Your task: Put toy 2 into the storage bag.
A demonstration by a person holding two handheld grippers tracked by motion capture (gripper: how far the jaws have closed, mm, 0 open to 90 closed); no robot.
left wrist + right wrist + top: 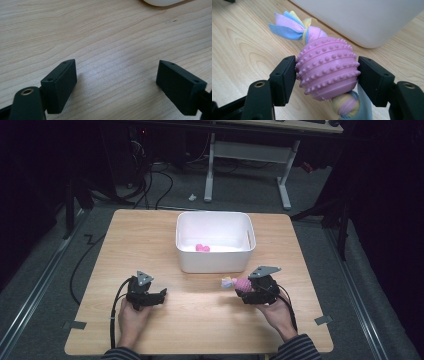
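Observation:
A pink knobbly rubber toy (327,67) with pastel cloth strips (287,23) knotted through it sits between the jaws of my right gripper (326,77), which is shut on its sides. In the high view that toy (239,284) is just above the table in front of the white bin (215,266), held by the right gripper (245,291). My left gripper (162,295) rests low over the wooden table (200,325) at the front left. Its jaws stand wide apart with bare wood between them, as the left gripper (116,82) view confirms. A small pink object (202,248) lies inside the bin.
The white bin's wall (362,17) rises close behind the held toy, and its corner (162,2) shows far ahead of the left gripper. Tape marks (74,325) sit near the table's front corners. Beyond the table are a desk frame (250,165) and floor cables (150,185).

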